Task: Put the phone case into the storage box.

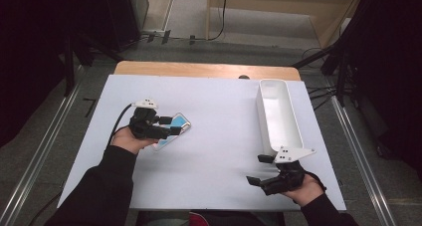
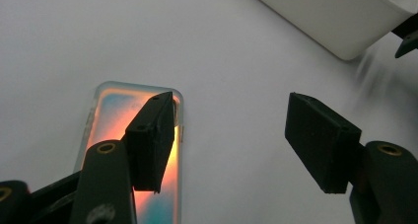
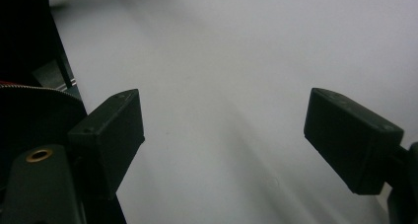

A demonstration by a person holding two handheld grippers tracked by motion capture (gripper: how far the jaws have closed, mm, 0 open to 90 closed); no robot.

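Nearest the table's near edge, toward its right corner, the right gripper (image 1: pixel 260 170) rests low in the person's hand with its jaws spread and nothing between them; in the right gripper view there is bare white table (image 3: pixel 236 61) ahead of them. Farther in, on the left half of the table, the left gripper (image 1: pixel 175 126) hangs just over the phone case (image 1: pixel 174 131), a clear one with an orange and teal sheen. Its jaws stand apart. In the left gripper view one jaw lies over the case (image 2: pixel 111 113) and the other over bare table, so nothing is pinched. The case lies flat, well apart from the long white bin (image 1: pixel 278 114) that runs along the right edge toward the far side. This looks like a release, the case set down. A next move would call for lifting the left gripper clear without nudging the case.
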